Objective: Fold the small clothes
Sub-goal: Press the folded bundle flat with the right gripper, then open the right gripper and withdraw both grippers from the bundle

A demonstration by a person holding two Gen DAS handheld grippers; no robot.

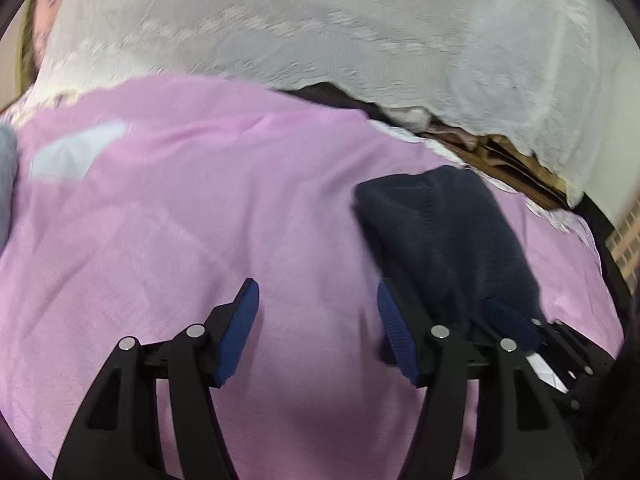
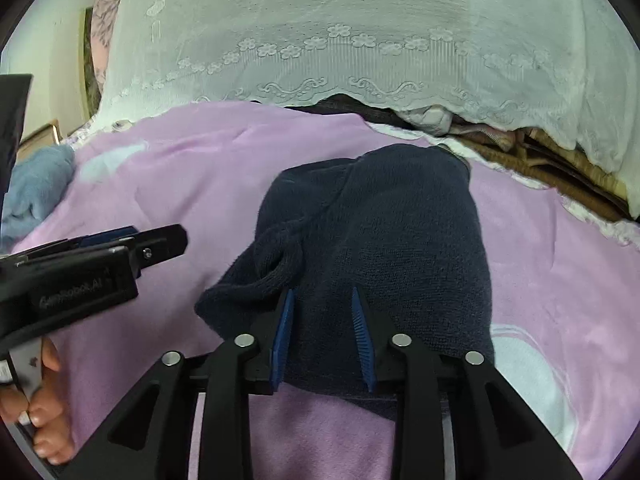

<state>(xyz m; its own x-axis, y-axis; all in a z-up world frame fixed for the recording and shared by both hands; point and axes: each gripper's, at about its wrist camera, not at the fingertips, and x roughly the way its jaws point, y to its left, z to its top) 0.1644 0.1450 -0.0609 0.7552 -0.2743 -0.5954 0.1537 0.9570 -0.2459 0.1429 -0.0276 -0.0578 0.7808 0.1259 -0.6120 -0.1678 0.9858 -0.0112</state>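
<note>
The navy knit garment point(image 2: 376, 232) lies bunched on the pink blanket point(image 2: 200, 168). The right gripper point(image 2: 323, 308) sits half-open over its near edge, gripping nothing evident; pinch both layers first (left gripper point(image 1: 318, 300) hangs wide, empty)

pink blanket point(image 2: 192, 168) | white lace cloth point(image 2: 340, 32) behind | blue-grey fluffy fabric point(image 2: 36, 188) at left edge

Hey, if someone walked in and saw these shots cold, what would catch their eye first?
The dark navy knitted garment, lying rumpled mid-frame on the pink blanket. The right tool sits over its near edge with a narrow gap between the fingers. Behind, a white lace cover drapes across the background.
</note>
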